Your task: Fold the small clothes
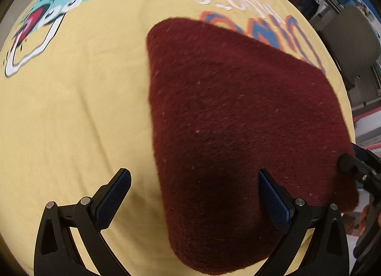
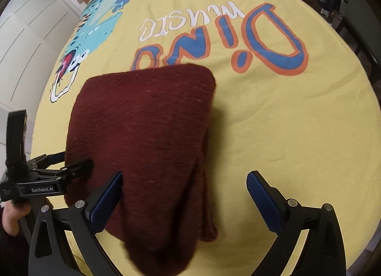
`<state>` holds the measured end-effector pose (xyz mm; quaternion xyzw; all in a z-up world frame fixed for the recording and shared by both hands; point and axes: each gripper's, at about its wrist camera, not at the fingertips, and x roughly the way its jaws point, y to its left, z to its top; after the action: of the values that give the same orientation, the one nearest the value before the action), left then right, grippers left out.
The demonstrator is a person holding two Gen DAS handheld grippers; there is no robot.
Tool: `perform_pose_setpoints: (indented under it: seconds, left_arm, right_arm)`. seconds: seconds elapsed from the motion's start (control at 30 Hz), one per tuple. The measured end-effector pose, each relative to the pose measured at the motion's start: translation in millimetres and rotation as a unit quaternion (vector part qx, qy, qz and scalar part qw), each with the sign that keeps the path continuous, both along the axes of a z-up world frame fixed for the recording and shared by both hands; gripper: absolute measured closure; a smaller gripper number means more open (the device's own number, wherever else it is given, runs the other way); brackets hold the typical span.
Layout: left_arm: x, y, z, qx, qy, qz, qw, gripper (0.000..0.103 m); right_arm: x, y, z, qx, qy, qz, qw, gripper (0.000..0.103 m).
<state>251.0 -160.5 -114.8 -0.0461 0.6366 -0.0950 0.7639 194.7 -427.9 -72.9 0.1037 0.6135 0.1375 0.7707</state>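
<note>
Left wrist view
Garment: maroon knit [image 1: 238,133], folded into a thick wedge on the yellow printed sheet [image 1: 71,109]; spreads ahead and to the right of the left tongs [image 1: 195,195].
Long axis: from near edge away toward the orange-and-blue lettering.
Left tongs: spread wide, holding nothing; left finger [image 1: 114,199] over bare sheet, right finger [image 1: 273,199] over the knit (contact not clear).
Other tongs: at the garment's right edge [image 1: 352,166], one tip on top of the cloth (jaw gap not readable here).

Right wrist view
Garment: maroon knit [image 2: 147,145] ahead and left of centre, layered folds at its right side, near corner reaching under the camera.
Right tongs: [image 2: 184,195] gaping, empty; left finger [image 2: 107,199] over the knit, right finger [image 2: 262,199] over bare sheet.
Left tongs: [image 2: 76,161] at the garment's left edge, fingers apart, one above the cloth, one beside it.
Nearer arm: neither clearly; both flank the near end.
Likely next grasp: near edge or corners, for a further fold (judgement only).
</note>
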Motion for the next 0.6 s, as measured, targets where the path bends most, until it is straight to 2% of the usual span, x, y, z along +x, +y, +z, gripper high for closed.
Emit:
perform_pose_setpoints:
  seconds: [0.1,0.23,0.43,0.53,0.57,0.6]
  left_arm:
    - [-2.9,11.4,-7.6,-0.029,0.007,0.008,0.9995,0.001]
    - [-5.0,11.8,-10.1,-0.042,0.009,0.007,0.9990,0.001]
    - [-10.3,15.1,-20.1,-0.074,0.009,0.013,0.9971,0.000]
    - [-13.4,18.0,-26.3,-0.090,0.015,0.022,0.9956,0.000]
    - [-14.6,17.6,-27.0,-0.090,0.014,0.022,0.9956,0.000]
    - [-15.6,16.5,-26.5,-0.087,0.010,0.018,0.9960,0.000]
  right_arm:
    - [0.9,8.3,-9.3,-0.005,0.010,0.011,1.000,0.002]
    - [0.7,18.1,-26.0,-0.029,0.021,0.025,0.999,0.002]
    - [-0.6,9.3,-51.2,0.003,0.039,0.013,0.999,0.002]
    - [-1.8,5.6,-63.3,0.037,0.054,0.004,0.998,0.009]
    - [-1.9,4.6,-64.6,0.051,0.058,0.001,0.997,0.016]
    - [-2.9,3.5,-64.5,0.072,0.060,0.000,0.996,0.028]
